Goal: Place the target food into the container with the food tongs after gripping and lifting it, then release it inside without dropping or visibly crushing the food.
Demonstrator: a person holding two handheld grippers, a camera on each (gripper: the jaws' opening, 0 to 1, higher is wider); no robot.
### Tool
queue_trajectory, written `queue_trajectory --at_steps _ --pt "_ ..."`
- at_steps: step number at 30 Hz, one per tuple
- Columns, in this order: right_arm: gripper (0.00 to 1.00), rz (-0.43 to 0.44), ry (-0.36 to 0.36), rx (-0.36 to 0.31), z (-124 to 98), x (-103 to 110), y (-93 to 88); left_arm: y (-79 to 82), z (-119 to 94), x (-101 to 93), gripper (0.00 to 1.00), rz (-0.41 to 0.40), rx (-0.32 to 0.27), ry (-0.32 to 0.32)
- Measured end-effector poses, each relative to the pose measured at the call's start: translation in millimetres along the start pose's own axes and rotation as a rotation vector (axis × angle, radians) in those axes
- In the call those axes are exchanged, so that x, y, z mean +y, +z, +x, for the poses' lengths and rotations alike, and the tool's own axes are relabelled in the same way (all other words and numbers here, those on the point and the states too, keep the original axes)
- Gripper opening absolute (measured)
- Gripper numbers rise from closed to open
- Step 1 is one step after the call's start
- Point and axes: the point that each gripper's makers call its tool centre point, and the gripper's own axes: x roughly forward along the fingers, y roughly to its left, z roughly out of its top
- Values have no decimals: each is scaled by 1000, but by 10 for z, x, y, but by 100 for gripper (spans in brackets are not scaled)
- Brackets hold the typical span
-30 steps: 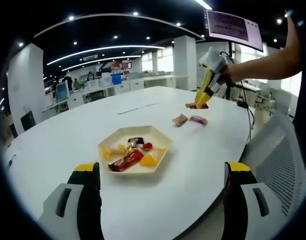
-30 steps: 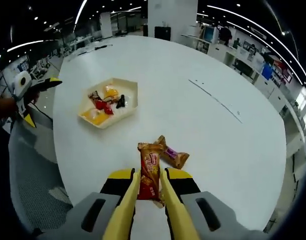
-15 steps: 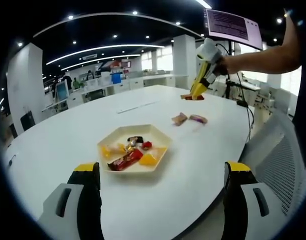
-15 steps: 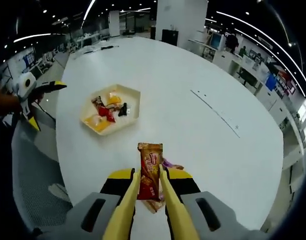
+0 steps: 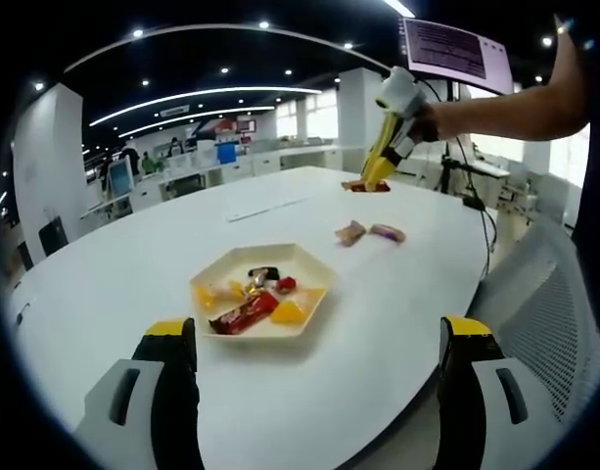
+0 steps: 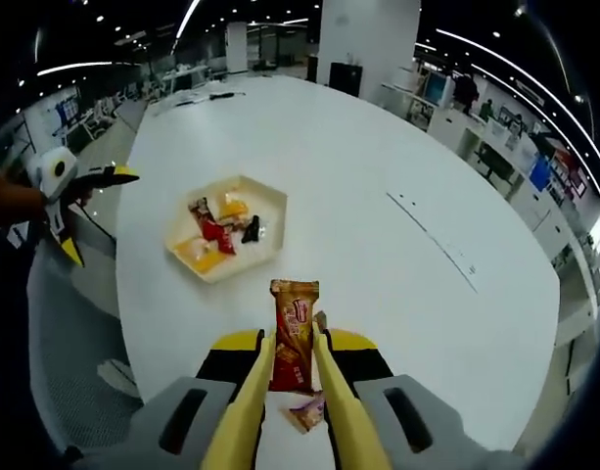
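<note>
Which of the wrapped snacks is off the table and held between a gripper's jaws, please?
The orange-brown snack bar, clamped by the right gripper; the other loose snacks lie on the table, the rest in the hexagonal tray.

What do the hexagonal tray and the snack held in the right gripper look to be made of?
The hexagonal tray looks like cream plastic or melamine: a smooth, matte, evenly coloured rim with crisp moulded edges, though ceramic can't be ruled out. The snack, held between the jaws of the right gripper, appears wrapped in glossy printed plastic film, orange-brown with a red logo and a crimped top edge.
</note>
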Motion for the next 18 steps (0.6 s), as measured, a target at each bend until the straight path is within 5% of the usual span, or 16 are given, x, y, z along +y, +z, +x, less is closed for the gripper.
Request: queue_trajectory --at_steps 18 --pt "22 -66 39 -34 183 125 483 4 2 5 99 2 -3 0"
